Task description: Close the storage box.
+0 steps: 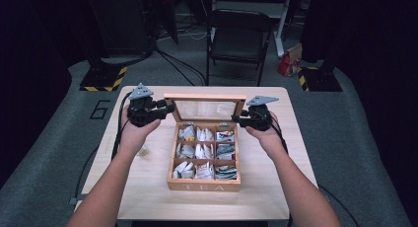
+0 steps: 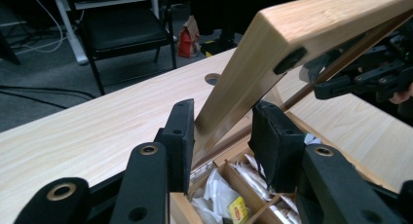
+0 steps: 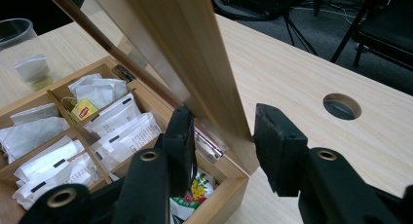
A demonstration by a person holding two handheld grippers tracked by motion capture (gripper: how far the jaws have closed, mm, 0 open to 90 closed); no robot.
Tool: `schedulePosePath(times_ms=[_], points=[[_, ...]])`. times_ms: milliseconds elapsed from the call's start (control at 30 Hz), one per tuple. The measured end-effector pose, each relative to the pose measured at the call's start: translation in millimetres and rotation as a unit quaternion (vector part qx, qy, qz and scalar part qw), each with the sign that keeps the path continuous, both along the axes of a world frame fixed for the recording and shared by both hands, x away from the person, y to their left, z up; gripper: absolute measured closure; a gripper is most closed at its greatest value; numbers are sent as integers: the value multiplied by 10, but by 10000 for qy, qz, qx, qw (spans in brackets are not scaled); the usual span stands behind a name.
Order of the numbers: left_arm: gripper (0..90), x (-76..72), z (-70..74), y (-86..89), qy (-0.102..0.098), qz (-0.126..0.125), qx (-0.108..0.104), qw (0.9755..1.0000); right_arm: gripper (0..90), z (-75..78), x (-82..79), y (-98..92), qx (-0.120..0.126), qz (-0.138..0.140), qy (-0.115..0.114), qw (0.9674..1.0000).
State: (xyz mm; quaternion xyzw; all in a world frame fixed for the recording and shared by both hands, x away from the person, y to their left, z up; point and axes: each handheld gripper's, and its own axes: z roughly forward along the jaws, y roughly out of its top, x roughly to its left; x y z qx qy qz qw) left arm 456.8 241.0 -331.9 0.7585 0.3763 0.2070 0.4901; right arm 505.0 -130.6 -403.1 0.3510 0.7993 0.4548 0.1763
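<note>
A wooden tea box (image 1: 203, 185) stands on the table, its compartments full of tea bags (image 1: 204, 150). Its glass-paned lid (image 1: 205, 110) is raised and stands nearly upright. My left gripper (image 1: 170, 108) is at the lid's left side. In the left gripper view both pads of the left gripper (image 2: 221, 131) press on the lid's frame (image 2: 292, 34). My right gripper (image 1: 235, 119) is at the lid's right side. In the right gripper view the lid's frame (image 3: 195, 53) stands between the jaws of the right gripper (image 3: 221, 136): one pad is against it, and a slim gap shows at the other.
A clear plastic cup (image 3: 17, 31) with a tea bag (image 3: 31, 68) beside it stands on the table left of the box. The tabletop has a round hole (image 3: 342, 105) behind the box. A black chair (image 1: 239, 39) and a red bag (image 1: 286, 64) stand on the floor beyond.
</note>
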Motion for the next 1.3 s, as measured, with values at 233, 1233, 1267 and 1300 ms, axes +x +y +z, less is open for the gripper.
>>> schedulePosePath(times_ms=[233, 1233, 1267, 1300], points=[[623, -18, 10, -8, 33, 5, 73, 10000, 569, -15, -9, -20, 83, -27, 153, 9998], [614, -276, -101, 7, 4, -123, 216, 9997, 505, 245, -499, -98, 105, 194, -191, 9996], [614, -283, -101, 8, 16, -137, 235, 9996, 505, 259, -522, -95, 87, 221, -210, 9995], [614, -292, -106, 7, 1, -134, 253, 9996, 505, 274, -548, -95, 79, 231, -219, 9995]])
